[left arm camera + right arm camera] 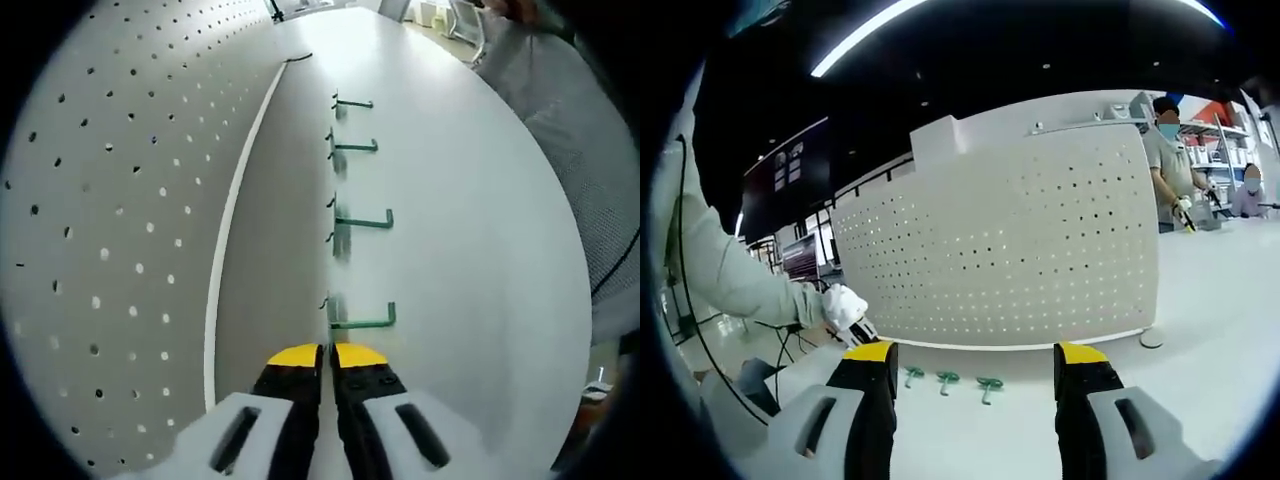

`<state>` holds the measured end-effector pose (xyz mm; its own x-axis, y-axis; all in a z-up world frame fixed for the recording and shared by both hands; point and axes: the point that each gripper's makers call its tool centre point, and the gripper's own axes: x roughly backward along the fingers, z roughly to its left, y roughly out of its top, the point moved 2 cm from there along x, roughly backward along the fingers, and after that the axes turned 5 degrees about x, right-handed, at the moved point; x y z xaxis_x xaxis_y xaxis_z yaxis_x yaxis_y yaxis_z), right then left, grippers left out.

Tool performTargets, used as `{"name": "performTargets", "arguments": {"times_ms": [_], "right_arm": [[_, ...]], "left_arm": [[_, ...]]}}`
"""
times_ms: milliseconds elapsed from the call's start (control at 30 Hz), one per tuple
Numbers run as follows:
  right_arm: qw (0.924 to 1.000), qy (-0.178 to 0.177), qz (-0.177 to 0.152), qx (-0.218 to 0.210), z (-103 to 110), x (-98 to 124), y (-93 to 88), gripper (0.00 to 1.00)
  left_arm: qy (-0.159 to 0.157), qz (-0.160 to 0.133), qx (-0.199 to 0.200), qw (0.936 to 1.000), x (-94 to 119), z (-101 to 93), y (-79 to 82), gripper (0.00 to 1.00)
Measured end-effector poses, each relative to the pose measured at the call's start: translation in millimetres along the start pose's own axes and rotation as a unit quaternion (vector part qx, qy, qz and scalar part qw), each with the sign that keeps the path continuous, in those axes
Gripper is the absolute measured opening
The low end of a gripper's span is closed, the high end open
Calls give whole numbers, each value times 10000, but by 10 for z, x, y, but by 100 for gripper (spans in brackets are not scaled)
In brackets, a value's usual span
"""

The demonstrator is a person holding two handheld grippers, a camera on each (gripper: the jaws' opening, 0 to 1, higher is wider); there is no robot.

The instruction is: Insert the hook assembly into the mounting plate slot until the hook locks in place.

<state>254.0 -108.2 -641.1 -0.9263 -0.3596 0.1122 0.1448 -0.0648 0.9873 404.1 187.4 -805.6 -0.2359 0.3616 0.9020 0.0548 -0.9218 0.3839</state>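
Several green hooks lie in a row on the white table, the nearest hook just beyond my left gripper. Its yellow-tipped jaws are pressed together, and I see nothing between them. The white pegboard mounting plate stands along the left of that row. In the right gripper view the pegboard stands upright ahead, with three green hooks on the table before it. My right gripper is open and empty, hovering short of the hooks. The left gripper, held by a white-gloved hand, reaches in at the left.
A thin black cable lies at the pegboard's far end. A small round disc rests by the board's right corner. Two people work at a bench far back right. A grey sleeve borders the table's right side.
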Motion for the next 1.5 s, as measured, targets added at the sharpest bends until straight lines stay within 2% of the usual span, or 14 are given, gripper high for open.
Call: {"name": "performTargets", "arguments": {"times_ms": [233, 500, 867, 1233, 1333, 1367, 1433, 1500], "right_arm": [[10000, -16, -21, -6, -9, 4, 8, 61], [10000, -40, -66, -7, -16, 9, 25, 61], [9998, 12, -107, 173, 29, 14, 52, 61], [9980, 188, -97, 596, 148, 6, 70, 60], [9973, 168, -59, 715, 152, 7, 66, 58], [9973, 188, -72, 711, 160, 8, 72, 58], [9970, 224, -84, 734, 181, 8, 78, 57], [9966, 253, -73, 776, 199, 4, 76, 56]], "left_arm": [[158, -46, 140, 9998, 9, -36, 17, 3], [375, -275, 496, 9977, 86, -74, 41, 3], [879, -776, 913, 9889, 427, -49, 97, 3], [1363, -1453, 1491, 9685, 757, -115, 199, 3], [1522, -1725, 1625, 9595, 867, -158, 278, 3], [1544, -1758, 1641, 9583, 881, -163, 288, 3], [1644, -1967, 1750, 9506, 954, -191, 355, 3], [1702, -2191, 1971, 9403, 1020, -218, 416, 3]]}}
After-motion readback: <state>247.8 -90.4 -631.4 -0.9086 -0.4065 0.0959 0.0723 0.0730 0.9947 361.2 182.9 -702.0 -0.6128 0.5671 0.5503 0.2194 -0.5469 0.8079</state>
